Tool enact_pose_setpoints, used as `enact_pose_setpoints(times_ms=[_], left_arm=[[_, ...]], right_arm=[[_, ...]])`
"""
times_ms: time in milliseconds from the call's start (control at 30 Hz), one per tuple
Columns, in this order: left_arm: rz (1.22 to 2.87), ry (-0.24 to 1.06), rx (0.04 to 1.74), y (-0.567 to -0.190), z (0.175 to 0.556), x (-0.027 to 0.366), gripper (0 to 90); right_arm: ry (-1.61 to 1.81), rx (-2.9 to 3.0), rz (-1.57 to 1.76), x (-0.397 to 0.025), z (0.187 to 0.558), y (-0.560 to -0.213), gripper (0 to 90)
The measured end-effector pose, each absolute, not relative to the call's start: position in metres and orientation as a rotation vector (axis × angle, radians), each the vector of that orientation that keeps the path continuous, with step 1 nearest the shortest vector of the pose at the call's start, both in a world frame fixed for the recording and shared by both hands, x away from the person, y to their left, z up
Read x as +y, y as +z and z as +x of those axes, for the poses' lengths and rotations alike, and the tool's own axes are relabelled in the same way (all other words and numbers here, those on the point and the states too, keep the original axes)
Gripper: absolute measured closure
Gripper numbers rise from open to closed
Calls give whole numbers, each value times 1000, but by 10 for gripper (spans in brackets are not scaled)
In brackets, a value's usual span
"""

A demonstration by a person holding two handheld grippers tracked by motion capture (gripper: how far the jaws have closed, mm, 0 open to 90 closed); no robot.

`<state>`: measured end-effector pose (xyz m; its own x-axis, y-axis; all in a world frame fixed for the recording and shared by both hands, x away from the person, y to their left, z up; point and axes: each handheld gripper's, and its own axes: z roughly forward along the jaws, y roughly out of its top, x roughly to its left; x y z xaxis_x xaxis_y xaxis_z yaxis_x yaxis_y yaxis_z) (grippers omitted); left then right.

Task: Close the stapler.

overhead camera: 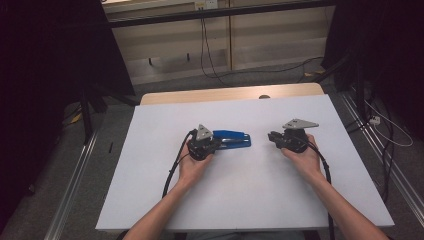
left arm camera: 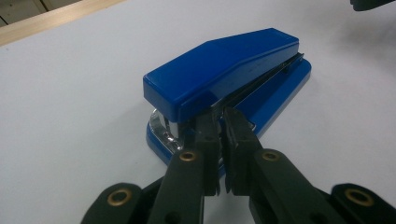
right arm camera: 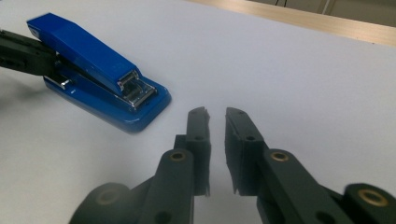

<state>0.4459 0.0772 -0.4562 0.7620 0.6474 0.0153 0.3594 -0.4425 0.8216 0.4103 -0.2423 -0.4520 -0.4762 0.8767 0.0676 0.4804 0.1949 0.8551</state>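
A blue stapler (overhead camera: 234,138) lies flat in the middle of the white table top (overhead camera: 150,165), its mouth toward the right. My left gripper (overhead camera: 217,142) is at its rear end. In the left gripper view the jaws (left arm camera: 223,113) stand almost together, and their tips touch the stapler (left arm camera: 224,70) where the blue top meets the base. My right gripper (overhead camera: 270,136) rests on the table to the right of the stapler, pointing at it and apart from it. Its jaws (right arm camera: 216,112) are a narrow gap apart with nothing between them. The stapler (right arm camera: 93,70) lies ahead of them to the left, with the left gripper (right arm camera: 25,58) behind it.
The white board covers most of a wooden table (overhead camera: 225,94), with bare room on every side of the stapler. Cables (overhead camera: 172,170) trail from both grippers toward the near edge. Beyond the table are a floor with cables (overhead camera: 210,60) and dark stands (overhead camera: 87,115).
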Motion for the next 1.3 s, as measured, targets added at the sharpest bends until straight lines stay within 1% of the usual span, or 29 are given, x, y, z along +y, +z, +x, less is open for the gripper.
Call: enact_pose_setpoints(times_ms=[100, 233, 333, 433, 567, 600, 633, 667, 700, 767, 867, 933, 1033, 1167, 1300], left_arm=[[2084, 396, 749, -455, 445, 79, 837], [2068, 383, 754, -454, 443, 81, 823], [2057, 387, 750, -452, 441, 82, 795], [2049, 391, 741, -451, 438, 85, 716], [2034, 376, 755, -452, 434, 89, 667], [2041, 398, 755, -451, 434, 91, 649], [2030, 391, 763, -451, 433, 92, 619], [2018, 389, 786, -450, 433, 93, 570], [2008, 399, 799, -449, 432, 93, 494], [1996, 408, 791, -447, 431, 94, 442], [1985, 437, 789, -447, 430, 95, 288], [1984, 450, 783, -447, 430, 96, 229], [1965, 454, 807, -446, 431, 98, 134], [1942, 436, 809, -444, 428, 103, 65], [1948, 436, 758, -440, 425, 106, 40]], right_arm=[[1227, 2027, 1267, -243, 409, -451, 766], [1233, 2020, 1283, -243, 409, -452, 700], [1233, 2017, 1286, -243, 409, -452, 622], [1211, 2008, 1298, -243, 408, -452, 515], [1218, 1980, 1323, -244, 408, -451, 407], [1221, 1978, 1325, -244, 408, -451, 386], [1223, 1970, 1328, -244, 408, -451, 354], [1222, 1967, 1330, -244, 408, -451, 324], [1224, 1966, 1331, -244, 408, -451, 294], [1229, 1972, 1333, -243, 409, -452, 208], [1232, 1953, 1334, -242, 409, -452, 159], [1236, 1954, 1323, -242, 408, -451, 113], [1225, 1961, 1309, -241, 407, -450, 79], [1256, 1928, 1311, -241, 405, -447, 38], [1244, 1913, 1294, -239, 403, -445, 35]])
